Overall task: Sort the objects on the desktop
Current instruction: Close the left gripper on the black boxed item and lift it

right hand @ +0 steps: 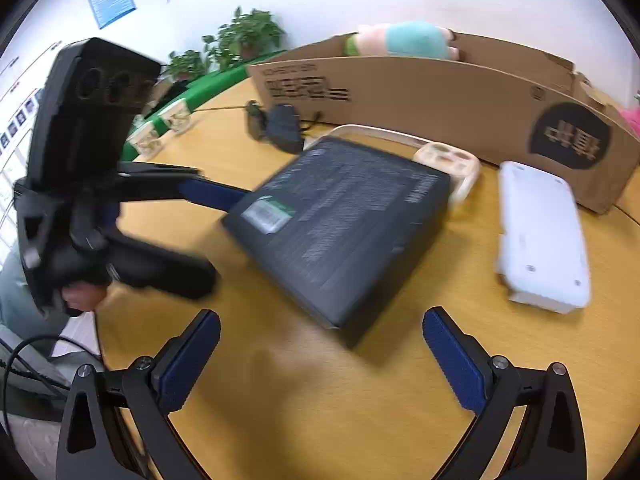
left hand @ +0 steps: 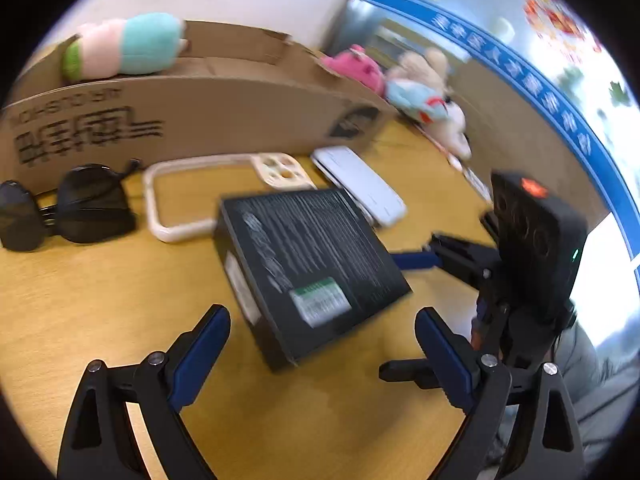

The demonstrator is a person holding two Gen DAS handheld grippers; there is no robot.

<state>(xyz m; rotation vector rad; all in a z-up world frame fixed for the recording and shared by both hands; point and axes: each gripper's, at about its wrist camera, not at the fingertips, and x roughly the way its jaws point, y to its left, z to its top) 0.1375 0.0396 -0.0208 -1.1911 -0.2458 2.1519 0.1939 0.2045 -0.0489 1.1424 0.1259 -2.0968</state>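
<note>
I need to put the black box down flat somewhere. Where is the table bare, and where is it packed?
Bare wood lies in front of the black box, toward the right hand-held gripper, and near the left hand-held gripper below the sunglasses. Crowded: along the cardboard box, with the white frame and white device.

Wooden tabletop (left hand: 100,300) fills the lower frame in both views. Dead centre sits a black box (left hand: 304,268), lying flat, label up. Just behind it, a white frame-shaped case (left hand: 176,200), the box overlapping its near edge. Right of that, a white flat device (left hand: 360,184). Far left, dark sunglasses (left hand: 60,208). Across the back, a long cardboard box (left hand: 200,120) stands on the tabletop, with plush toys (left hand: 424,96) at its right end.
</note>
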